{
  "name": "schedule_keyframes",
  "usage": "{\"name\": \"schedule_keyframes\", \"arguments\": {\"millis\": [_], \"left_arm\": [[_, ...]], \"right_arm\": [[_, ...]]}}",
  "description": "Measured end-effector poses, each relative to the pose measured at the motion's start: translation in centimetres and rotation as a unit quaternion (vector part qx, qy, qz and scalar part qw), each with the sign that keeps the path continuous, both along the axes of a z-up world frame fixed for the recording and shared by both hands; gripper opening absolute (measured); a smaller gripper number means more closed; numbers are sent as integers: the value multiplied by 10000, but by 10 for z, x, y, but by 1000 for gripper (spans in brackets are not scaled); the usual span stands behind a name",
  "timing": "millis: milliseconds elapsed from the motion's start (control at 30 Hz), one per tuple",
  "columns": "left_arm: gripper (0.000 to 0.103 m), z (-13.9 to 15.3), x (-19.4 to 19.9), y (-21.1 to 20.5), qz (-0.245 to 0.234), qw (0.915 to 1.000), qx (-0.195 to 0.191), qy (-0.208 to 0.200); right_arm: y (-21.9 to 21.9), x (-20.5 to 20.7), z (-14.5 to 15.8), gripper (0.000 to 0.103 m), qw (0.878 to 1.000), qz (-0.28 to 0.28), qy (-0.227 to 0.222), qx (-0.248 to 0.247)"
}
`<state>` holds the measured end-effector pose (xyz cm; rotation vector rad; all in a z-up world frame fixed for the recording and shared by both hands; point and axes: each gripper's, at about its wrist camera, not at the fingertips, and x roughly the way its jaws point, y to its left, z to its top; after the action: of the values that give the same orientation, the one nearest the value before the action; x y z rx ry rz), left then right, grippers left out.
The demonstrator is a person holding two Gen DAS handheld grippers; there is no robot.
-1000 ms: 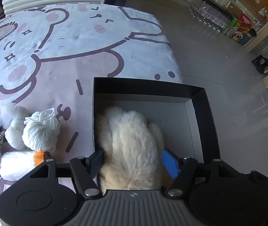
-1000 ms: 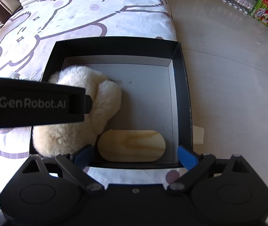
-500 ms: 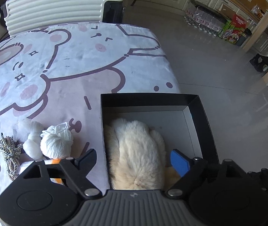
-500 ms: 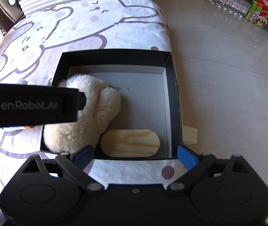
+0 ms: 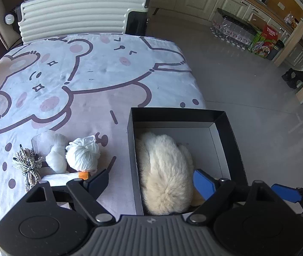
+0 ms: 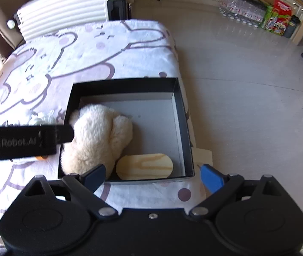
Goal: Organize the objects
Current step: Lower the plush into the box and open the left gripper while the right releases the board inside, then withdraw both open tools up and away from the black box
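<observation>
The black box sits at the right edge of the bear-print tablecloth, open top upward. Inside it, the cream plush item lies against the left wall. In the left wrist view its long axis runs from 6 o'clock to 12 o'clock, parallel to that wall; which end is the head cannot be determined. In the right wrist view the same plush item runs from 7 o'clock to 1 o'clock.

A wooden oval board lies flat on the box floor against the near wall, long axis 9 o'clock to 3 o'clock, touching the plush at its left end.

Left gripper: fingers spread wide, holding nothing, straddling the left box wall, with the blue pad over the box interior.

Right gripper: fingers spread, holding nothing, positioned at the near wall of the black box.

Outside the box, at 9 o'clock of it, stand a white yarn ball, a smaller white ball and a twisted cord bundle, close together. A ribbed suitcase stands beyond the table at 12 o'clock.
</observation>
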<state>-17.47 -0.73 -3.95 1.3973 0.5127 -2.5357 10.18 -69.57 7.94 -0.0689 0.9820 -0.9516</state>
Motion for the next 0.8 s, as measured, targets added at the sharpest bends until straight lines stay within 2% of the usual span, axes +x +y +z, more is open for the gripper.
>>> {"name": "schedule_keyframes", "arguments": {"millis": [500, 800], "left_arm": [[87, 17, 34, -21, -238, 9995, -176, 58], [92, 22, 49, -16, -630, 9961, -617, 83]], "right_arm": [[24, -11, 28, 99, 9973, -265, -499, -467], [34, -21, 36, 103, 9940, -487, -714, -664]]}}
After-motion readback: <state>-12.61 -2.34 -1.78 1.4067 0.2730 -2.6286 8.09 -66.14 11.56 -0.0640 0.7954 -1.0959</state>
